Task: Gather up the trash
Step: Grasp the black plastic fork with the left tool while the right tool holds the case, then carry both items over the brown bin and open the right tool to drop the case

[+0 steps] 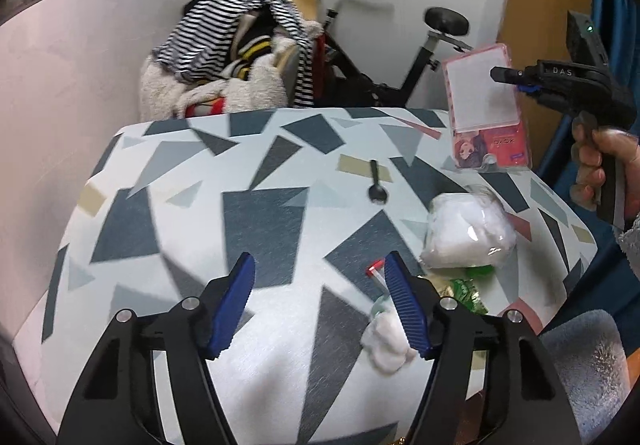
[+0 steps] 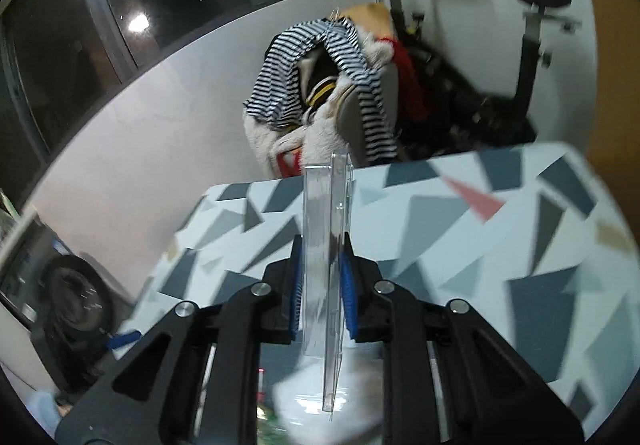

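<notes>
- The right hand-held gripper [image 2: 320,285] is clamped on a clear plastic package [image 2: 326,245], which stands on edge between its blue pads [image 2: 347,293] and sticks out well past the fingertips.
- In the left wrist view that same right hand-held gripper [image 1: 500,74] is up in the air, off to the right and ahead of the left one, with the package [image 1: 486,105] hanging from it above the table [image 1: 260,213]; a pink-edged white card fills the pack's upper part and a red print its lower part.
- A hand [image 1: 600,173] in a fuzzy sleeve grips that tool's handle.
- The left hand-held gripper [image 1: 320,297] has its jaws apart over the table, with bare patterned cloth between the pads and nothing held.
- Just outside its right finger [image 1: 404,305] lie a small red-tipped scrap [image 1: 375,270] and a white wad [image 1: 386,341], the wad touching the table close to the pad.
- Further to the right of that finger sits a clear bag of white stuff [image 1: 468,233], with a green wrapper [image 1: 468,291] just below it.
- Ahead of the left hand-held gripper, near the middle of the table, lies a black spoon [image 1: 376,183].
- Beyond the table's far edge are striped clothes [image 1: 224,37] piled on a chair and an exercise bike [image 1: 400,57] against the wall.
</notes>
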